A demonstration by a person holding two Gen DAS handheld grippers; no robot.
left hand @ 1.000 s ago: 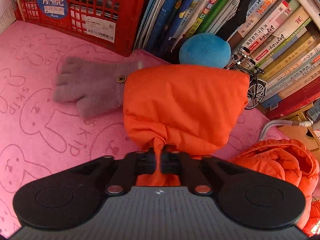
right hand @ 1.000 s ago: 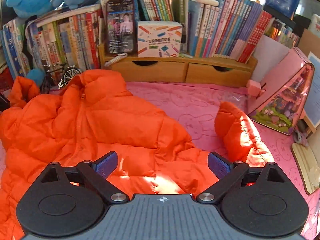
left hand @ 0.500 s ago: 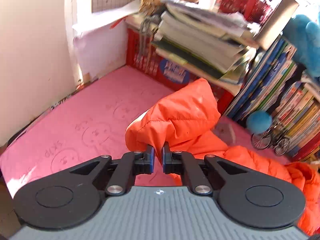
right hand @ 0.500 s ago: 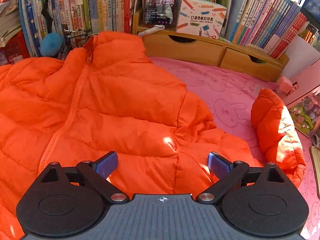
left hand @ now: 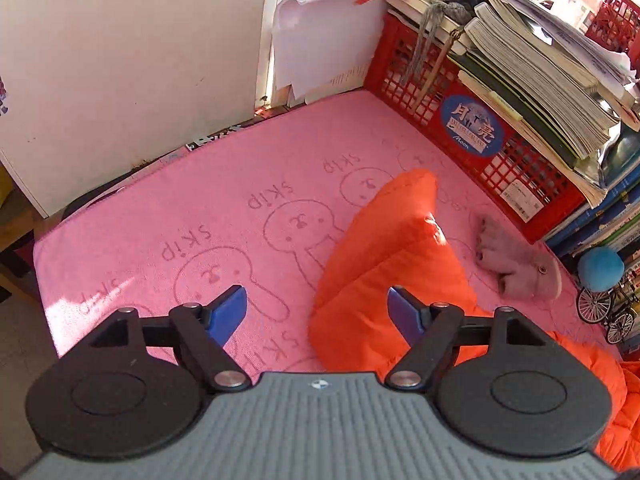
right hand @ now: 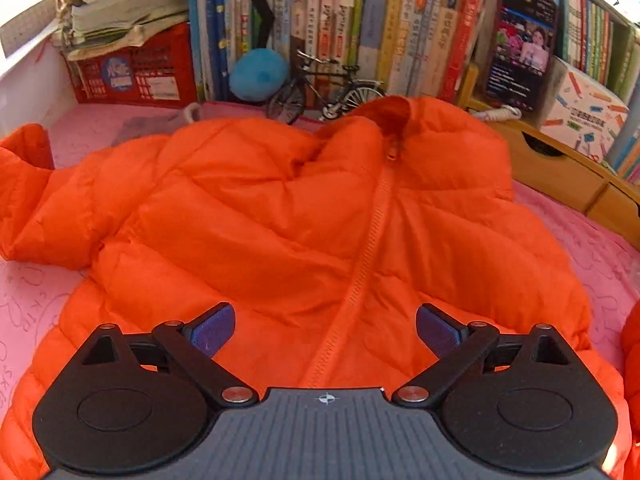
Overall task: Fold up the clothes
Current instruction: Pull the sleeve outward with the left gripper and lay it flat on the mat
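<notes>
Released half a second ago, the orange sleeve (left hand: 384,256) now lies on the pink mat (left hand: 200,208) before the left gripper (left hand: 316,312), jaws wide. Right gripper (right hand: 324,328) hovers wide over the jacket (right hand: 320,216), zipper up.

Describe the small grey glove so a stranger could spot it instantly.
Find the red crate stacked with books at the back of the pink mat. In front of it, beside the orange jacket sleeve, lies the grey glove: fuzzy, stubby-fingered, the only grey thing there.

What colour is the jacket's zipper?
Orange, matching the jacket; the zipper shows best in the right wrist view.
</notes>
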